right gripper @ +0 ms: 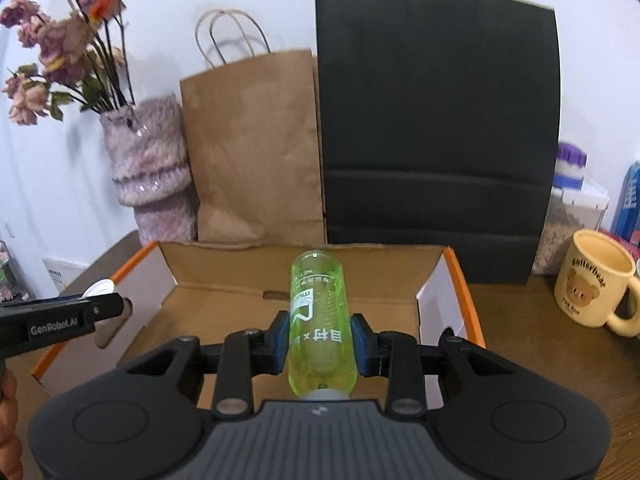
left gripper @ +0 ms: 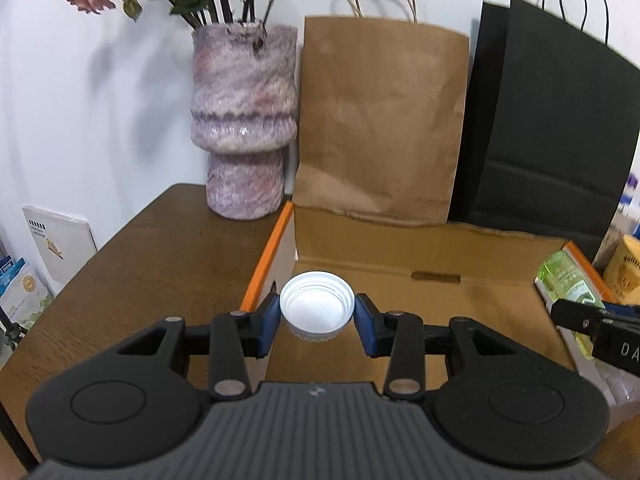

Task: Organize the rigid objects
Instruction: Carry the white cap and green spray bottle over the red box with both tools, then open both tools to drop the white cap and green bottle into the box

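My left gripper (left gripper: 317,316) is shut on a white screw cap (left gripper: 317,307), open side up, held above the left edge of an open cardboard box (left gripper: 460,304) with an orange rim. My right gripper (right gripper: 319,342) is shut on a translucent green bottle (right gripper: 320,320) lying along the fingers, its base pointing away, above the same box (right gripper: 224,304). The bottle also shows in the left wrist view (left gripper: 570,280) at the right edge. The cap shows in the right wrist view (right gripper: 100,289) at the left.
A brown paper bag (left gripper: 380,120) and a black paper bag (left gripper: 548,140) stand behind the box against the wall. A marbled vase (left gripper: 244,120) with dried roses stands at back left. A cream bear mug (right gripper: 598,278) sits right of the box on the brown table (left gripper: 160,264).
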`<state>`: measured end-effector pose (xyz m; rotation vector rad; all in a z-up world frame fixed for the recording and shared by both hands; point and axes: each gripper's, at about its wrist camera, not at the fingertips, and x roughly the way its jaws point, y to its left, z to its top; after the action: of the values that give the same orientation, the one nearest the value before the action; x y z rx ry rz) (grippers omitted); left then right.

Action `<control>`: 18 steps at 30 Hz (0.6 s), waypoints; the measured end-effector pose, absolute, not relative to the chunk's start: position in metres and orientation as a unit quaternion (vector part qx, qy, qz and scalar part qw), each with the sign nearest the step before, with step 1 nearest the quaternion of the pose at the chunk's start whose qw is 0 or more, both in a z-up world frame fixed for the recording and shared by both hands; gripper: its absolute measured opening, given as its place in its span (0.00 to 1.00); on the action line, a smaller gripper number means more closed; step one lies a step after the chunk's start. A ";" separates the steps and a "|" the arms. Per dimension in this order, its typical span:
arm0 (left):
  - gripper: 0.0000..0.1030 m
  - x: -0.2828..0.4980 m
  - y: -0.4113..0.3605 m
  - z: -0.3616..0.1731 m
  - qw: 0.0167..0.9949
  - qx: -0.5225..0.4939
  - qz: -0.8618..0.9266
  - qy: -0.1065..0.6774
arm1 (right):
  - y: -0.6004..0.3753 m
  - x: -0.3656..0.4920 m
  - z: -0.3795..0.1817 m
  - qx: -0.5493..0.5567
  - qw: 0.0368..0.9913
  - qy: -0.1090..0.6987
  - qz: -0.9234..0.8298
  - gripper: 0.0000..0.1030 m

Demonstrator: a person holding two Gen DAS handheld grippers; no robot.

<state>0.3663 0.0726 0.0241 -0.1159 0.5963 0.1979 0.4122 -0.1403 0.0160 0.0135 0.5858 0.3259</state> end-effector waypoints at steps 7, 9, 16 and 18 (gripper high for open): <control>0.43 0.365 0.068 0.020 0.948 -0.042 0.094 0.301 | -0.139 0.413 0.009 -0.005 0.940 0.299 0.162 0.31; 0.60 0.365 0.068 0.020 0.948 -0.040 0.096 0.302 | -0.138 0.414 0.009 -0.007 0.940 0.301 0.159 0.31; 0.87 0.362 0.064 0.023 0.950 -0.041 0.077 0.298 | -0.143 0.409 0.016 -0.008 0.950 0.276 0.144 0.90; 0.93 0.361 0.063 0.025 0.952 -0.040 0.071 0.294 | -0.144 0.408 0.018 -0.009 0.953 0.270 0.137 0.95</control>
<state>0.3606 0.0626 0.0245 -0.0809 0.5979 0.1450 0.4084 -0.1441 0.0183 -0.0173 0.5478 0.2793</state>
